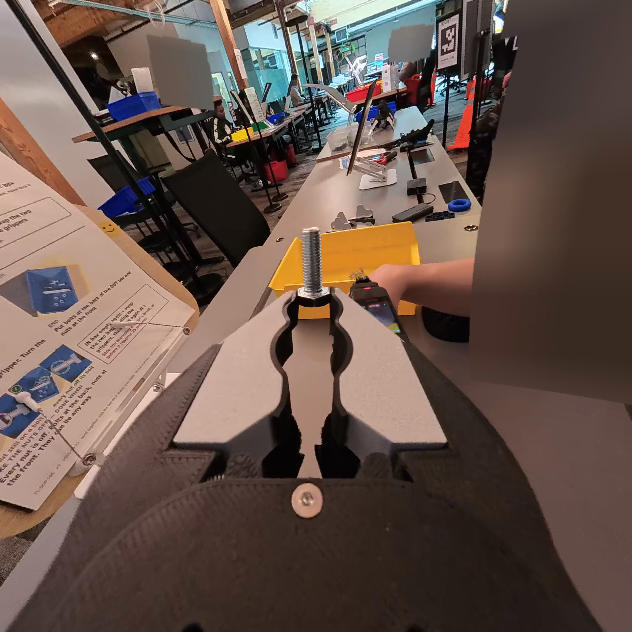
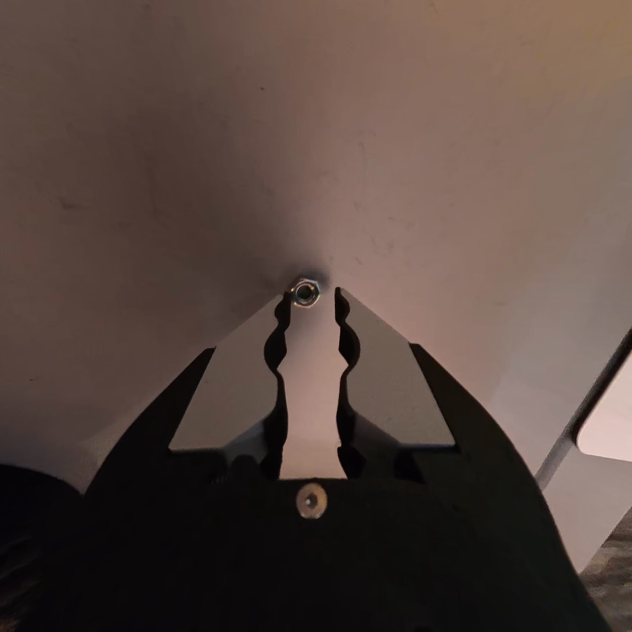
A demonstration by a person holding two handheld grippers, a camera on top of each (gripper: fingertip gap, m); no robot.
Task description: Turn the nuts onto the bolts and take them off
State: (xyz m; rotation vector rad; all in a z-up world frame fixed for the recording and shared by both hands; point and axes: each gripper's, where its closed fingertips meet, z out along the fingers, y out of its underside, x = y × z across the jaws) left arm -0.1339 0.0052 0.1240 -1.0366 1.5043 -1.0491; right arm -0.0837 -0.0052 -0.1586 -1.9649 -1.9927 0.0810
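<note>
A long grey bench runs through an open workshop. The left gripper clamps a bolt upright by its hex head, jaws nearly closed, before a yellow bin whose contents are hidden. The right gripper, jaws parted, straddles a hex nut lying flat, touching the left fingertip.

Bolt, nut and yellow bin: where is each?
Bolt (image 1: 311, 261): left wrist view, on its threaded shaft.
Nut (image 2: 304, 292): right wrist view, on its flat rim.
Yellow bin (image 1: 372, 246): left wrist view, on its back wall.
</note>
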